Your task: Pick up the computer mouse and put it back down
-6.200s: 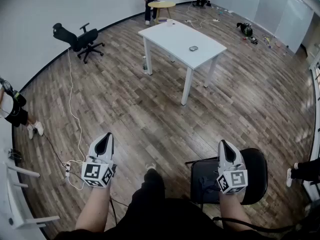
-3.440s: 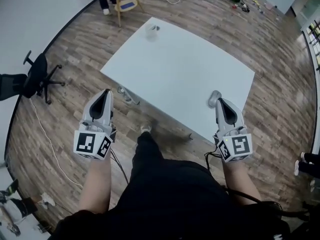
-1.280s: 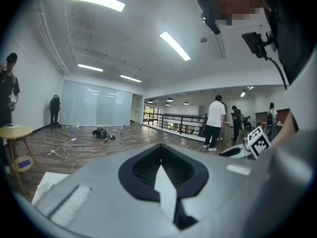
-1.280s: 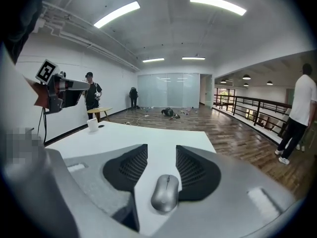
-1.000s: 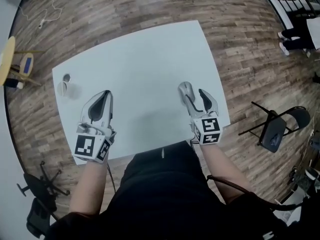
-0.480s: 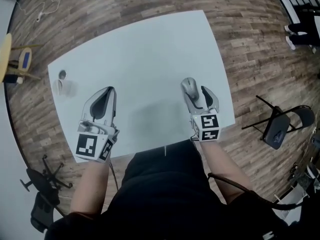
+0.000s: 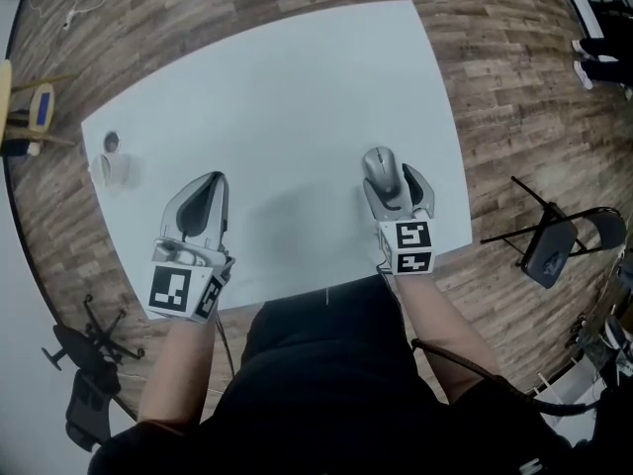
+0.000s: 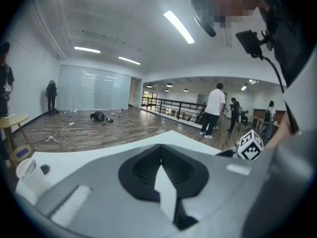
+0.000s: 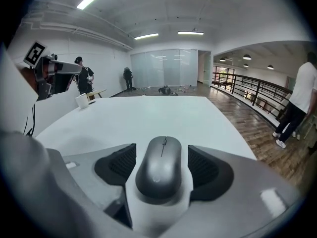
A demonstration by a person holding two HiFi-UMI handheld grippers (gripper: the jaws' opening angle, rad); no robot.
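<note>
Computer mouse, grey with a scroll wheel at its far end, lies flat on the white table, close to the table's right edge and near the side where the person stands. It sits lengthwise between the 2 jaws of the right gripper. Those jaws have just been opening and stand wide, a ribbed black pad on each side of the mouse with a sliver of white showing between pad and shell, so the gripper is released and nothing is clamped. The right gripper's marker cube hangs over the table's near edge, above the person's dark clothing.

Across a bare stretch of tabletop, the left gripper hovers over the table's near left part. Its 2 pads meet along a single seam with nothing between them, so it is clenched and empty. Its marker cube sits over the near table edge.

Towards the table's far left corner stands 1 white cup, with a small round object just beside it.

Around the table is wood-plank floor. A black folding chair stands to the right, well apart from the table, and a black office chair lies low at the left.
</note>
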